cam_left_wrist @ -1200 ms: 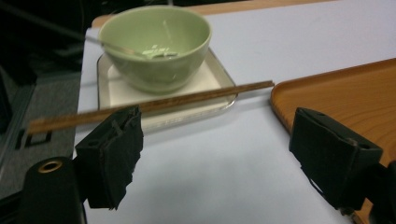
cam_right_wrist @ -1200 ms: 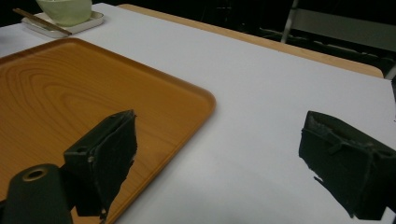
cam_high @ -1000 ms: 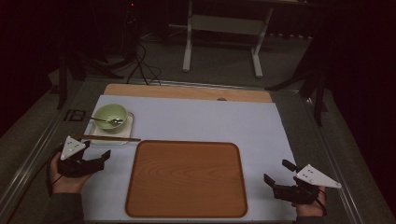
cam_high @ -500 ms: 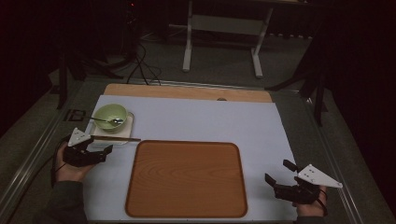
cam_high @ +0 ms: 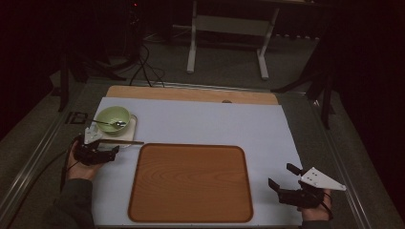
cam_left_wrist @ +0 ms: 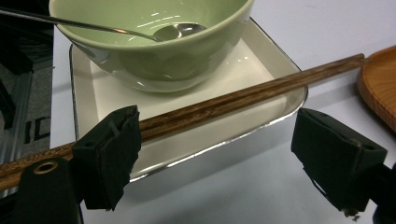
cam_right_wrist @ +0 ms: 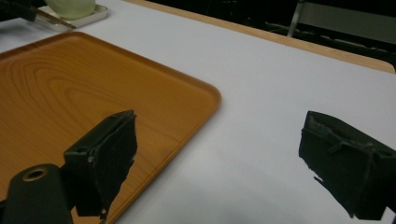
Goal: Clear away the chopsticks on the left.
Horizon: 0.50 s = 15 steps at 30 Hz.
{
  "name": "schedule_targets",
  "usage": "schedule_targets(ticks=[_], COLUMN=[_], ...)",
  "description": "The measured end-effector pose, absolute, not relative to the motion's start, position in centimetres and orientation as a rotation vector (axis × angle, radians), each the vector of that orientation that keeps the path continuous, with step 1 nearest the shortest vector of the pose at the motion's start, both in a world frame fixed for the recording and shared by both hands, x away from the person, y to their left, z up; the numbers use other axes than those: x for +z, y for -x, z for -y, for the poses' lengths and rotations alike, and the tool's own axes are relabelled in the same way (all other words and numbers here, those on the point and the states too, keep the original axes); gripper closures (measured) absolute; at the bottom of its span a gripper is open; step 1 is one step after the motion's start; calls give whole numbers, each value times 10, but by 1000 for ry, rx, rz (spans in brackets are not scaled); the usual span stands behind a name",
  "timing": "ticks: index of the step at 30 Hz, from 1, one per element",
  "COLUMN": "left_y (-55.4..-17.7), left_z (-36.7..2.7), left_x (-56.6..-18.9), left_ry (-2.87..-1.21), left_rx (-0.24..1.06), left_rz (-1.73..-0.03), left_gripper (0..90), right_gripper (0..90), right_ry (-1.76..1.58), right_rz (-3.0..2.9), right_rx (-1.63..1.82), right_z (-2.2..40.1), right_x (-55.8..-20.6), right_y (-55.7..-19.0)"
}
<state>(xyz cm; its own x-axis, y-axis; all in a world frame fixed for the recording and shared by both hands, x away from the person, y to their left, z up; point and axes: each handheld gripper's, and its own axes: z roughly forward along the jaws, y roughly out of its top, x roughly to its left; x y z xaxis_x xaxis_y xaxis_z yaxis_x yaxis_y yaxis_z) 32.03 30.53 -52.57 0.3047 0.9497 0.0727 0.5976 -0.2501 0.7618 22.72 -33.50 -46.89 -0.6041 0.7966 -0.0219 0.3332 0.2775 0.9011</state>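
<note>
A pale green bowl (cam_high: 113, 118) (cam_left_wrist: 159, 51) with a metal spoon (cam_left_wrist: 177, 31) in it stands on a small white square dish (cam_high: 132, 125) (cam_left_wrist: 261, 70) at the table's left. A pair of brown chopsticks (cam_high: 122, 141) (cam_left_wrist: 243, 98) lies across the dish's near rim. My left gripper (cam_high: 111, 151) (cam_left_wrist: 219, 163) is open just in front of the dish, its jaws straddling the dish's near edge, and the chopsticks run behind its left jaw. A large wooden tray (cam_high: 191, 183) (cam_right_wrist: 70, 88) lies in the middle. My right gripper (cam_high: 281, 175) (cam_right_wrist: 224, 163) is open and empty, right of the tray.
A white cover (cam_high: 205, 124) spreads over the table, with a bare wooden strip (cam_high: 191, 94) along its far edge. Beyond the table stand a white frame's legs (cam_high: 193, 43) and dark floor cables (cam_high: 143, 67). Metal rails run along both table sides.
My left gripper has moved forward and slightly right, up to the dish and chopsticks. The right gripper has barely shifted.
</note>
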Motion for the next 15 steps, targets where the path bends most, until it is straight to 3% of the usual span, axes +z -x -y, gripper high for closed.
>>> schedule_targets(ticks=[15], left_y=[-328], left_z=[-311], left_x=[-530], left_ry=[-1881], left_rx=[714], left_rz=[-1398], left_gripper=[166], right_gripper=[111], right_ry=[-1007], right_rz=[-2083], right_rx=[1293], right_z=[335], right_x=[-469], right_y=[-227])
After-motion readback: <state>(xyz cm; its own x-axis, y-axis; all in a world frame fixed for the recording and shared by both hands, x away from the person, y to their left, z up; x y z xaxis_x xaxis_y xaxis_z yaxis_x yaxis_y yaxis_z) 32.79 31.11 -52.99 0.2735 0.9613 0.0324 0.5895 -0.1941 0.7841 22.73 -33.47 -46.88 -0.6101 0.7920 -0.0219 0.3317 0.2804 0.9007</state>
